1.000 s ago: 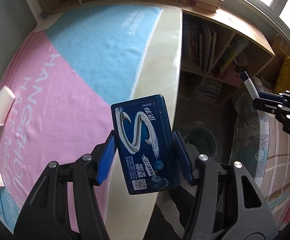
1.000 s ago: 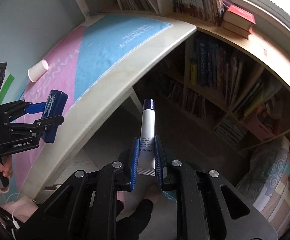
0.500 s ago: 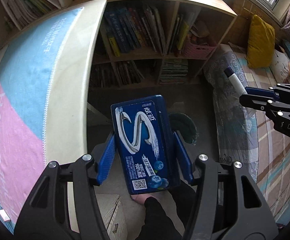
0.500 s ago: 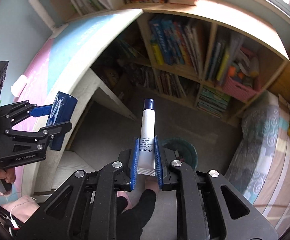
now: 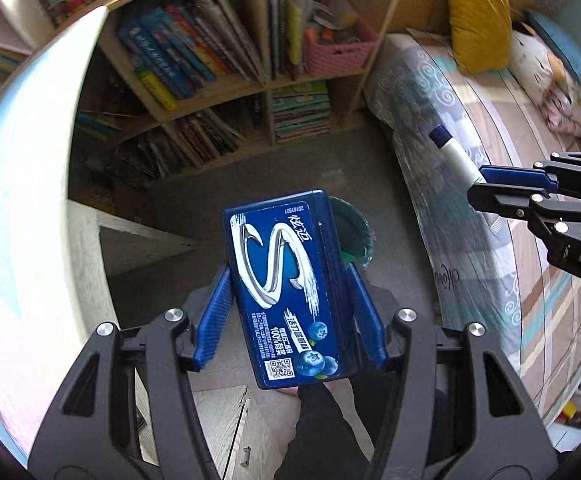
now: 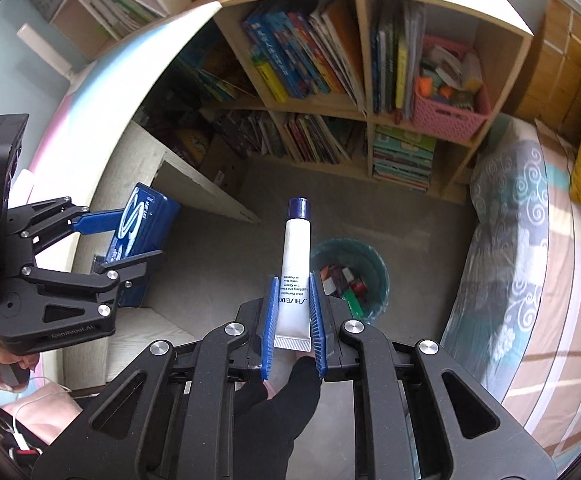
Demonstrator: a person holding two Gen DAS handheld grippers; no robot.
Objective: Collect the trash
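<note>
Both grippers are loaded, left gripper (image 5: 290, 320) with gum box (image 5: 286, 292), right gripper (image 6: 293, 320) with cream tube (image 6: 295, 272); the lower-centre bin (image 6: 374, 264) could be missed if either is released early.

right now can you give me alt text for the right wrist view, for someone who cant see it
The right gripper is shut on a white cream tube with a blue cap, held above a teal trash bin on the grey floor. At left, the left gripper clamps a blue gum box; bookshelves stand behind.
</note>
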